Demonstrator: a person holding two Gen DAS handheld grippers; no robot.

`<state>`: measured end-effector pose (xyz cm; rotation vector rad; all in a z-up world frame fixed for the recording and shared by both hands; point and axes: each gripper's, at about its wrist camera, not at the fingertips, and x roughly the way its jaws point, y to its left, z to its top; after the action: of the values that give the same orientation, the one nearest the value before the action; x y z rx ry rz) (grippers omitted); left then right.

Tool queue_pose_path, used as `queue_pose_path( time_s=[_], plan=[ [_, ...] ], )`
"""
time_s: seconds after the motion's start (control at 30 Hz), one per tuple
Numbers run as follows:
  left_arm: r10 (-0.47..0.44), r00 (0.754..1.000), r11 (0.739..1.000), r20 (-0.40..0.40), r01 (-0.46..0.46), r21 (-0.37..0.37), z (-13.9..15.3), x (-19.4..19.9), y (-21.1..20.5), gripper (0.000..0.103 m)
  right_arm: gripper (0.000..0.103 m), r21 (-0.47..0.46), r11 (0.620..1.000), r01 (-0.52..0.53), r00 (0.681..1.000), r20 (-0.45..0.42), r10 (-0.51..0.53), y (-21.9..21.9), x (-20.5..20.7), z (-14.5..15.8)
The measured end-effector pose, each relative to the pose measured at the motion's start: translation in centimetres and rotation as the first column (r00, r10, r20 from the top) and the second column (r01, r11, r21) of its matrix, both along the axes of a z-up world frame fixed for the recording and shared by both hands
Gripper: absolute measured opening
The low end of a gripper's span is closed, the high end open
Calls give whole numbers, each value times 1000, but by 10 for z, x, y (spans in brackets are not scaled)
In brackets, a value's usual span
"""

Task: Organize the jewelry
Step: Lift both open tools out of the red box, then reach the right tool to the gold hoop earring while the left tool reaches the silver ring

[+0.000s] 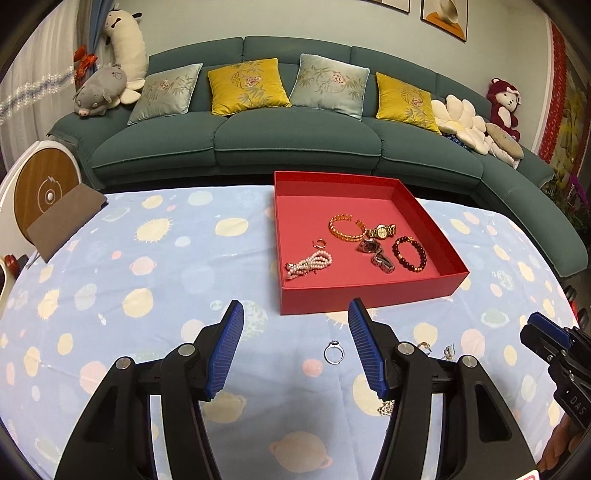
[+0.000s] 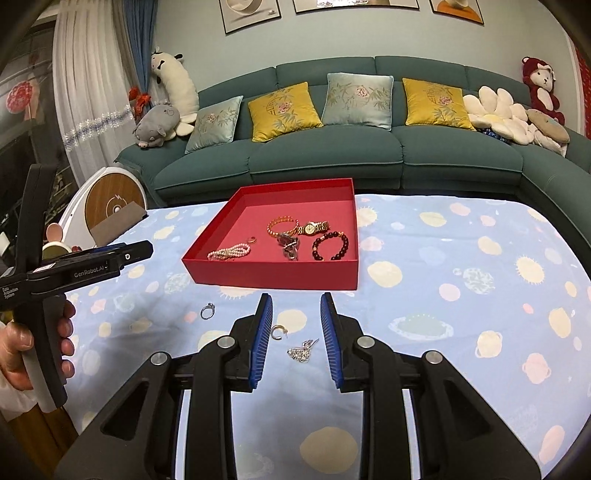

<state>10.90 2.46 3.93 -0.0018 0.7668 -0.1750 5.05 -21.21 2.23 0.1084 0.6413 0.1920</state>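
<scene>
White lettering "GenRobot.AI" runs along the black plastic left tongs [image 2: 127, 254]; "Data Acquisition System" marks their handle. "DAS" shows on the black right tongs' body [image 1: 543, 326].

**Teal sofa holds the back of the room**

A long teal sofa [image 2: 332, 147] curves across the back, bending forward at its right end. On it sit alternating pale blue and yellow cushions [image 2: 282, 110]. Plush toys crowd both ends of the sofa: a grey pig [image 2: 157, 125] and a white cow [image 2: 173, 79] at the left, a red monkey [image 2: 543, 88] at the right. Above the sofa, framed pictures [image 2: 247, 13] hang on a pale blue wall. Left of the sofa, white sheer curtains [image 2: 88, 92] and a blue drape hang down. In front of the sofa, the desk's blue planet-print cloth [image 2: 461, 295] spreads wide under even indoor light.
</scene>
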Motion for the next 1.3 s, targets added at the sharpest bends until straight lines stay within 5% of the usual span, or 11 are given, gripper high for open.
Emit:
queue_pose_path(
  time_s=[0.53,1.1,1.3],
  plan=[
    [6,997,999,-71,-3,33,-38,10,0,57,26,-39,995,-89,982,-173,81,47,47,-68],
    [-10,993,1000,-119,11,10,-50,12,7,57,28,-86,993,-75,970,-238,53,58,70,-89],
    [-44,987,999,-153,44,-2,-59,12,-2,57,22,-100,992,-81,969,-240,55,60,70,-90]
  ],
)
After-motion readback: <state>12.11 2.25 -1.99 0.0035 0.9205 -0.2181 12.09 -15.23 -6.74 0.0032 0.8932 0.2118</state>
